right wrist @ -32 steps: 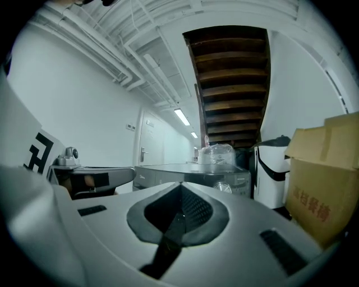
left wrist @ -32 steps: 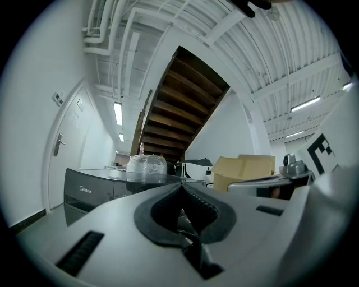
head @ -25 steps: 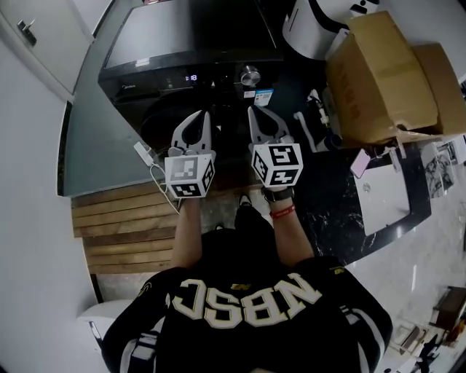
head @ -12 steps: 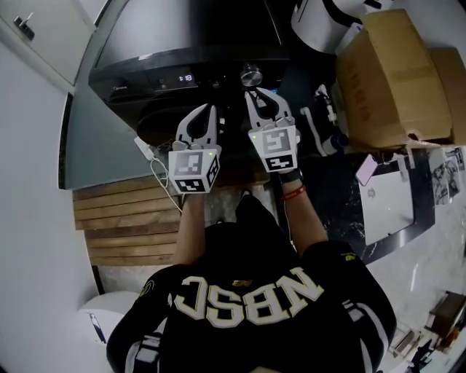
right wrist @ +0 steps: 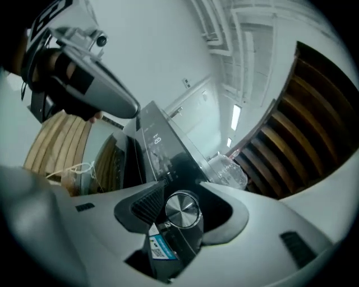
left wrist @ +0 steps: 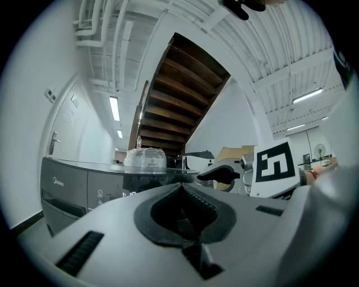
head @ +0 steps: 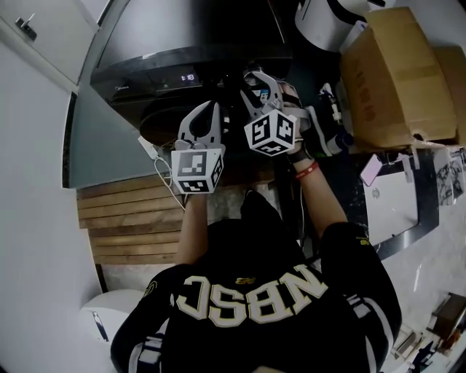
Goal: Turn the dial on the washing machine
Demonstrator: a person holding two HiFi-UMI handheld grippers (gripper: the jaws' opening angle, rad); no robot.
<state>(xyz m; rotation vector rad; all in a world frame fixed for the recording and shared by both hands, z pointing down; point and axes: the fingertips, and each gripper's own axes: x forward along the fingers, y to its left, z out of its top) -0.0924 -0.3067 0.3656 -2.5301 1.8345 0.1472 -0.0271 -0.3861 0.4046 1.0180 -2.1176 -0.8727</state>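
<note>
The black washing machine (head: 182,51) stands in front of me, its lit display (head: 188,76) on the control panel. My right gripper (head: 256,79) is tilted sideways at the panel. In the right gripper view the silver dial (right wrist: 183,211) sits between its jaws, which are opening, and the ribbed pads (right wrist: 147,205) stand just off the dial's sides. My left gripper (head: 206,109) hovers shut and empty in front of the round door (head: 162,122), to the left of the right one.
Large cardboard boxes (head: 393,73) stand right of the machine, with a white appliance (head: 320,18) behind them. Wooden slats (head: 127,218) and a white cable (head: 156,169) lie on the floor at the left. A clear plastic container (right wrist: 227,171) rests on the machine's top.
My right gripper has moved forward to the control panel, rolled onto its side, and opened its jaws around the dial. The left gripper has hardly moved.
</note>
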